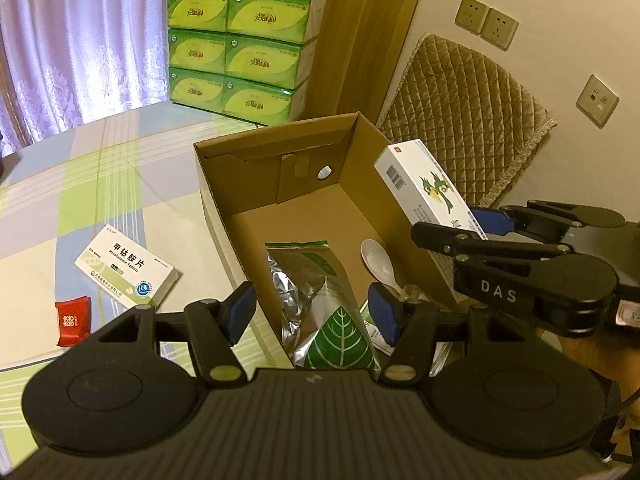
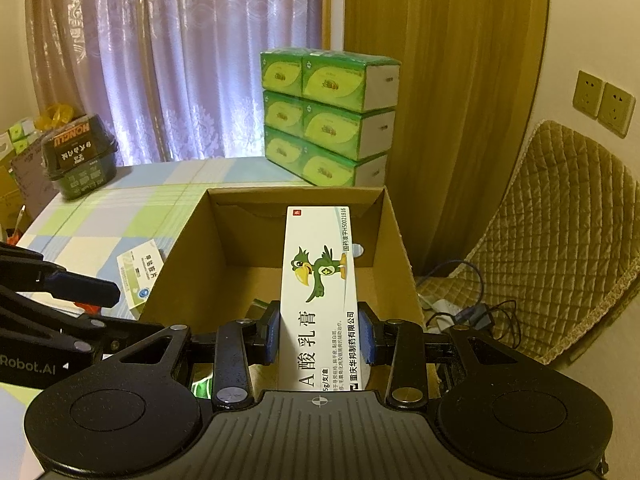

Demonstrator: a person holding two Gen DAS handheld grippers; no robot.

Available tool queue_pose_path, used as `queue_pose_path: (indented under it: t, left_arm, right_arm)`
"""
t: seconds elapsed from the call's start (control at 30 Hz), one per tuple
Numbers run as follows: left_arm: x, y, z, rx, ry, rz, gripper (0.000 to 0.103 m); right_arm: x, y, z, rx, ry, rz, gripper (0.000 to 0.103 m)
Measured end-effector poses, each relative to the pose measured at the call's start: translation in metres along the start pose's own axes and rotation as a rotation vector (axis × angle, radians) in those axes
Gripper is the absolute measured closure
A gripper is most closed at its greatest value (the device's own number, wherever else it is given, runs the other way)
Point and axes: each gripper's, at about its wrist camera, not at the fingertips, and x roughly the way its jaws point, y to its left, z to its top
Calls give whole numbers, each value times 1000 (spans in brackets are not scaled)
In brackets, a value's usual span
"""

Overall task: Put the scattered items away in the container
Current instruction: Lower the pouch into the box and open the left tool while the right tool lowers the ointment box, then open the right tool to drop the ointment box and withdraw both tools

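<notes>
Right gripper (image 2: 319,338) clamped on a white ointment box (image 2: 320,292) printed with a green parrot; blue pads (image 2: 273,336) press both long sides. Ointment box held over the open carton (image 1: 288,152), angled, far end pointing toward the carton's back wall. From the left wrist view the same ointment box (image 1: 428,188) sits above the carton's right wall, pinched in the right gripper (image 1: 480,224). Left gripper (image 1: 314,312) spread wide, nothing between its pads (image 1: 242,304), hanging over the carton's near edge. Inside the carton: a silver foil pouch (image 1: 296,280) with green leaf print, lying on the floor toward the near left; a white spoon (image 1: 380,260) beside it on the right, bowl toward the back. More packaging shows under the left gripper's right finger, too hidden to identify. Outside, on the checked tablecloth (image 1: 80,160): a white tablet box (image 1: 128,272) lying flat left of the carton, near but apart from it; a small red packet (image 1: 74,320) just left of that, also apart. Stack of green tissue packs (image 1: 240,48) behind the carton by the curtain (image 1: 80,32). Quilted chair back (image 1: 468,112) to the right against the wall. Dark tub (image 2: 80,156) at the table's far left in the right wrist view.
</notes>
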Motion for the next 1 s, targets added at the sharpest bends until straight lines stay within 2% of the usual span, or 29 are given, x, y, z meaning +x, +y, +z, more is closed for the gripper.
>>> queue_pose_path:
  t: [0.37, 0.5, 0.53, 0.57, 0.6, 0.63, 1.0]
  left_arm:
    - [-2, 8, 0, -13, -3, 2, 45]
    - [-3, 13, -1, -21, -4, 5, 44]
    - [-3, 14, -1, -23, -4, 6, 41]
    - [-3, 16, -1, -25, -4, 8, 41]
    - [-4, 18, -2, -26, -4, 11, 41]
    - [-4, 19, -3, -26, -4, 15, 41]
    - [-16, 41, -16, -50, -4, 40, 39]
  right_arm:
    - [9, 5, 5, -1, 10, 7, 62]
    - [11, 5, 7, 2, -10, 1, 62]
    - [11, 5, 9, 3, -18, 3, 59]
    - [11, 5, 10, 7, -25, 3, 30]
    - [10, 4, 11, 11, -37, 7, 16]
    - [9, 3, 11, 10, -47, 20, 12]
    - [-2, 1, 4, 14, -26, 6, 12]
